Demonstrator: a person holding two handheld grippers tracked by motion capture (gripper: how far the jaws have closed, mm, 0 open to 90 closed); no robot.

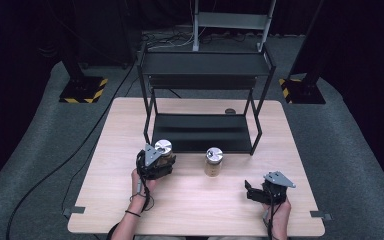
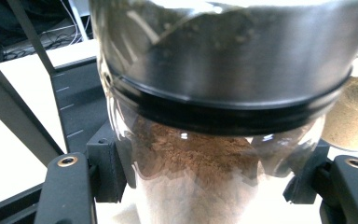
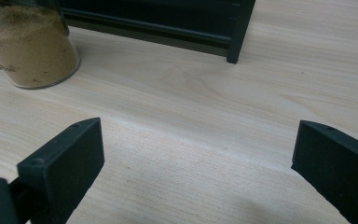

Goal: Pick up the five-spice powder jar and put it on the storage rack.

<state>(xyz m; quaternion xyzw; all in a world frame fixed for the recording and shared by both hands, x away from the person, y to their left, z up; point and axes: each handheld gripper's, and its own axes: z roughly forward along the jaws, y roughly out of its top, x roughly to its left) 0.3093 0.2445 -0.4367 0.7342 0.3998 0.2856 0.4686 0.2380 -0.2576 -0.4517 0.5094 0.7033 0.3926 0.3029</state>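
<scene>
A glass jar of dark brown powder (image 2: 200, 158) with a silver lid (image 1: 163, 146) stands between the jaws of my left gripper (image 1: 156, 163), which is shut on its glass body just in front of the black rack (image 1: 205, 67). Whether the jar rests on the table I cannot tell. A second jar (image 1: 214, 161) holds tan powder (image 3: 25, 46) under a silver lid and stands alone at mid table. My right gripper (image 1: 252, 192) is at the front right, low over the wood, open wide with nothing between its jaws (image 3: 193, 163). It points toward the tan jar.
The black two-shelf rack fills the back half of the wooden table (image 1: 195, 210); its lower shelf (image 1: 200, 132) and its front right foot (image 3: 235, 49) sit close by. A small dark round object (image 1: 230, 111) lies behind the rack. Cables run across the floor at left.
</scene>
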